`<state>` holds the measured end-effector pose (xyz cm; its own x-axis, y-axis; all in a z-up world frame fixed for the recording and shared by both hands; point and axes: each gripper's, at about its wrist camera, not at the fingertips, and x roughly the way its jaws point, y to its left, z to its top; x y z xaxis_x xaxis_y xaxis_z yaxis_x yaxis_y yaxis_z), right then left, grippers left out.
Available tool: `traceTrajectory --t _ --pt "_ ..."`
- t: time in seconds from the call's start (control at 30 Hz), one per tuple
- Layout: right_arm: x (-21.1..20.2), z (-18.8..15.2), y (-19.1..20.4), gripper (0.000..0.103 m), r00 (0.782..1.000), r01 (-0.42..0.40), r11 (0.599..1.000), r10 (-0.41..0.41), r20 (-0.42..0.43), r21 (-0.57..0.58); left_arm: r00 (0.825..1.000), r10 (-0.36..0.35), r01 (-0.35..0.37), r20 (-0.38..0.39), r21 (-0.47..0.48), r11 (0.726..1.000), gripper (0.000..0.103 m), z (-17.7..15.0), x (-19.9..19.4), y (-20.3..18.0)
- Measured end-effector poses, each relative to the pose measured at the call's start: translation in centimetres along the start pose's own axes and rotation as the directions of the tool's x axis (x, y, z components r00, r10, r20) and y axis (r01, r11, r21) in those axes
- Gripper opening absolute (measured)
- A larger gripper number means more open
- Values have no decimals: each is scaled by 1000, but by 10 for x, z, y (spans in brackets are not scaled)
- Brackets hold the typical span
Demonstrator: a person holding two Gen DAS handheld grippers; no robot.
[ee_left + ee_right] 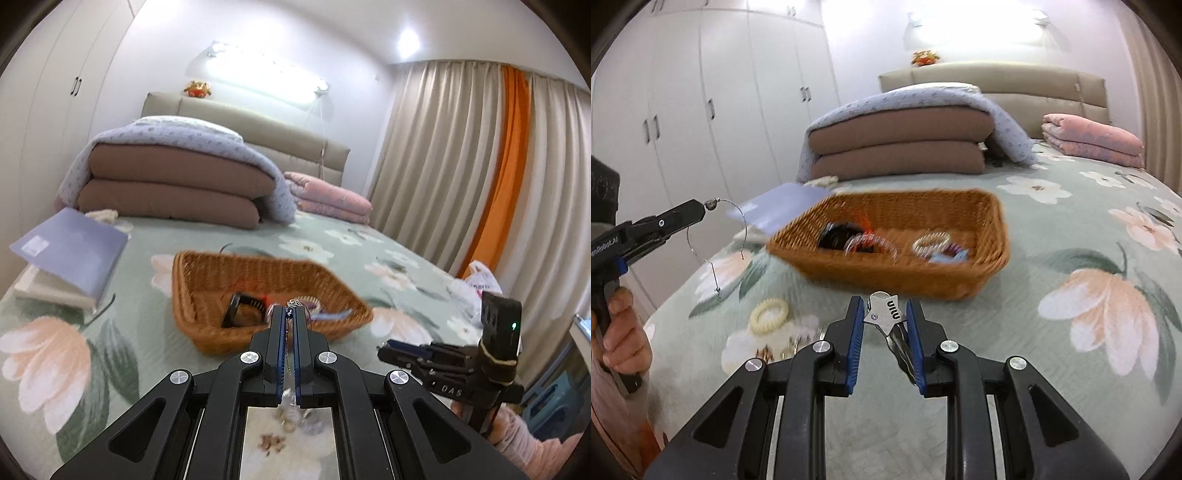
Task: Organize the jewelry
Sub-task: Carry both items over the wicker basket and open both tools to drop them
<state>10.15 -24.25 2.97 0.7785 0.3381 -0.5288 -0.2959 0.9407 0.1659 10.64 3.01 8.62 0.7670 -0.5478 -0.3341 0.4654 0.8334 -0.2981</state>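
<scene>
Two pieces are in my grippers at once, and neither has reached the wicker basket (pixel 960 206) yet. My left gripper (pixel 701 207) is fully closed on a thin wire necklace (pixel 718 243), pinching it near a small knot at the top so the loop dangles free above the floral bedspread (pixel 1071 229), left of the basket. In the left wrist view I see the chain (pixel 290 332) running between the closed blue pads. My right gripper (pixel 884 321) is only partly closed, and a silver star-shaped hair clip (pixel 886 314) sits clamped between its pads, hovering just short of the basket's near rim.

Judging by what lies in the basket, a fair share is done: a black clip (pixel 834 236), a clear coil tie (pixel 931 243), a pale blue piece (pixel 947 256) and something orange and red that is too blurred for me to name. Left outside on the bedspread I count a cream coil hair tie (pixel 769 314) near the left side, and a small cluster of pieces (pixel 798 339) just beside my right gripper, too small to identify. So I reckon both held items go in next, then those leftovers need collecting.
</scene>
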Motion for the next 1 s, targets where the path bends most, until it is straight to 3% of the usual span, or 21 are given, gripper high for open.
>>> traceTrajectory --t 0.17,0.33,0.43,0.63,0.83,0.87,0.93,0.97,1.0 --pt "-8 52 -9 26 997 15 998 -19 76 62 999 16 -18 49 41 999 3 33 21 -20" --pt "22 93 -22 26 990 49 994 -62 128 100 995 89 -92 49 47 995 3 51 65 -21" --pt "46 97 -32 26 991 57 989 -73 113 134 992 122 -123 33 19 992 3 48 90 -7" --pt "93 77 -49 26 992 120 981 -125 19 153 995 100 -101 -31 -55 993 3 25 130 24" --pt "106 67 -61 29 991 134 973 -130 -34 188 992 97 -104 -75 -96 990 4 15 143 35" --pt "104 66 -61 36 992 128 973 -124 -30 193 993 92 -100 -77 -107 989 7 14 141 37" --pt "99 65 -62 45 992 125 972 -125 -10 201 994 83 -93 -73 -145 985 25 15 138 42" --pt "97 65 -63 47 991 132 970 -134 -2 202 994 87 -96 -62 -157 983 46 15 136 45" --pt "96 65 -63 47 991 134 970 -137 0 202 994 99 -105 -43 -165 981 56 15 132 46"
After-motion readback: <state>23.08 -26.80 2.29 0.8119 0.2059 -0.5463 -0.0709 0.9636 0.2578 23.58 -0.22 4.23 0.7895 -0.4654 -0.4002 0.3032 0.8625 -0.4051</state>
